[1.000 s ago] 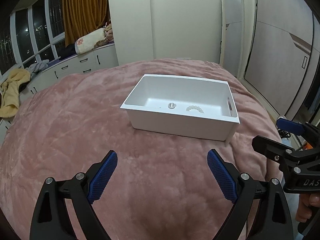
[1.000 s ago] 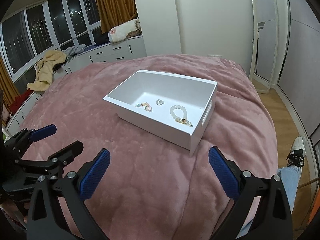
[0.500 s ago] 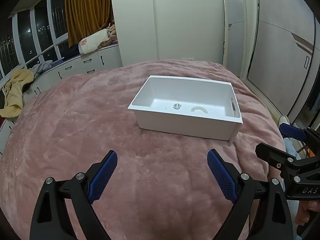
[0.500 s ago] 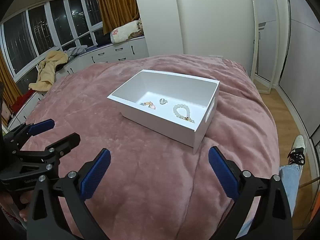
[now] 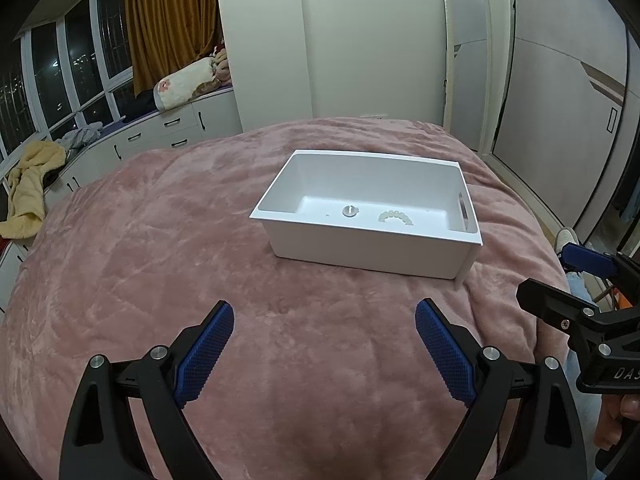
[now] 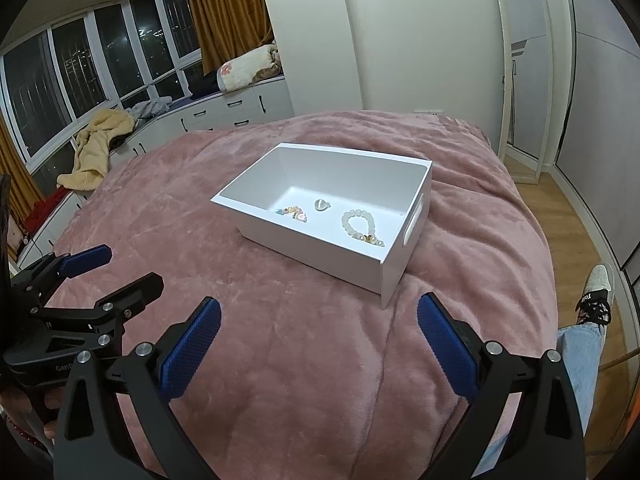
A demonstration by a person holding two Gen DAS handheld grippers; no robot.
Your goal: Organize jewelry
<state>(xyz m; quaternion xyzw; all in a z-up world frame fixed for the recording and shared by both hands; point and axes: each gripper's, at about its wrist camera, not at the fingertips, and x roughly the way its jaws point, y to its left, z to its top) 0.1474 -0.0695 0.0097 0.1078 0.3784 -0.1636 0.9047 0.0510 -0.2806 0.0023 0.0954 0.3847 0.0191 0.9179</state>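
Pink-blanketed bed (image 6: 280,360) bore a white bin (image 6: 404,196) collecting bead bracelet (image 6: 360,226), charm (image 6: 294,213) and pendant (image 6: 321,204) (apparently sorted); both grippers (image 5: 324,344) (image 6: 318,344) hovered nearby, fingers wide, empty.

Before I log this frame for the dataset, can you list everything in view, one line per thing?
Box: 1, white, open-topped, on the blanket.
Bead bracelet: 1, white, in the box near its handle end.
Round charm: 1, pale, mid-floor of the box.
Small multicoloured piece: 1, pastel, in the box left of the charm.
Blanket: 1, pink, covering the bed.
Mirror: 1, white-framed, leaning on the wall.
Curtain: orange, by the windows.
Towel: 1, yellow, on the white cabinets.
Shoe: 1, white and black, on the wood floor.
Left gripper: black, blue pads, open, empty.
Right gripper: black, blue pads, open, empty.
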